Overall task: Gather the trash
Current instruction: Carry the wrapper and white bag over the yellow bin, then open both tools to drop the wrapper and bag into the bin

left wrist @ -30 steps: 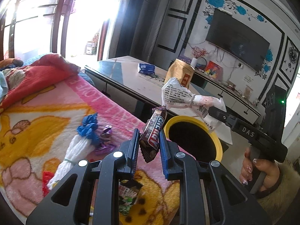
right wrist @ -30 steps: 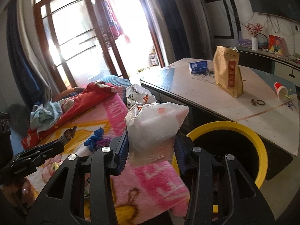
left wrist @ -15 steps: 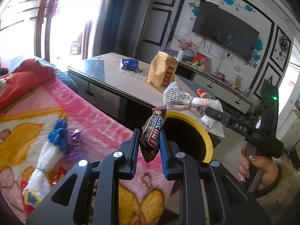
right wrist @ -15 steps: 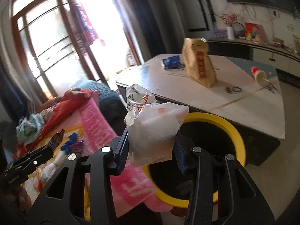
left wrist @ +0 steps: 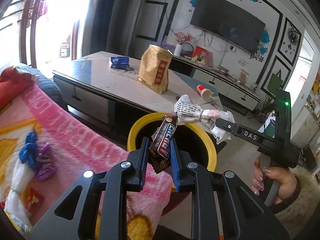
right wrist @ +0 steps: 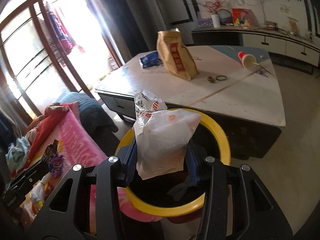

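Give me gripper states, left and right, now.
Left gripper: closed on the chocolate bar wrapper.
Right gripper: closed on the white plastic bag.

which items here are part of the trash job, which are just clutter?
In the job:
- chocolate bar wrapper, held in left gripper
- white plastic bag, held in right gripper
- yellow-rimmed bin

Just lying about:
- brown paper bag, upright on the table
- blue packet
- tipped red cup
- pink blanket
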A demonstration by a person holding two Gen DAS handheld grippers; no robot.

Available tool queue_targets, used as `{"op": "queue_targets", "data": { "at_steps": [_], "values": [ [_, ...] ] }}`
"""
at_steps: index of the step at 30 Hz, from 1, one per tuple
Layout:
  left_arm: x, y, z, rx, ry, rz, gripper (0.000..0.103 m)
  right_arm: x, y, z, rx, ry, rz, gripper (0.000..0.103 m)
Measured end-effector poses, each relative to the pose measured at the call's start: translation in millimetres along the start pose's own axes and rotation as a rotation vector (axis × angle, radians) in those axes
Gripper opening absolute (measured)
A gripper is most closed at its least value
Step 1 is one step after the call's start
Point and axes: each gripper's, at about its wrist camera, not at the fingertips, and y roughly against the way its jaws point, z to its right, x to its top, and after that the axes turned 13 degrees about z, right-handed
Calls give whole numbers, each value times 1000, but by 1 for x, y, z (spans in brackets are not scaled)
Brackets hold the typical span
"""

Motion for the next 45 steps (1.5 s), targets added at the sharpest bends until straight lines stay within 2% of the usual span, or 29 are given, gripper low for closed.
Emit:
{"op": "queue_targets", "data": {
  "at_steps": [10,19,22,24,25,29,32,36,45],
  "values": [
    [-12,-48,13,-15,-3,-63,20,-3,-8,20,-43,-35,-38,35],
    [-18,-87,13,-18,21,-116,22,-4,-14,27,-45,-60,-74,36],
    [-20,-95,12,-12,27,-127,33,-5,-17,30,-47,-88,-91,40],
    [-21,-98,10,-2,40,-133,54,-5,-18,33,-55,-106,-87,47],
    [-22,-97,8,0,43,-132,58,-5,-17,34,-59,-111,-83,53],
    [-23,-90,5,17,49,-124,79,-4,-13,34,-71,-127,-60,60],
    [-22,-83,2,26,57,-112,91,-4,-12,29,-65,-111,-53,64],
    [-18,-69,-1,54,57,-80,95,-4,-9,20,-63,-72,-32,70],
    [-6,-32,-13,127,36,-11,96,0,2,1,-54,-5,16,78]
  ]
}}
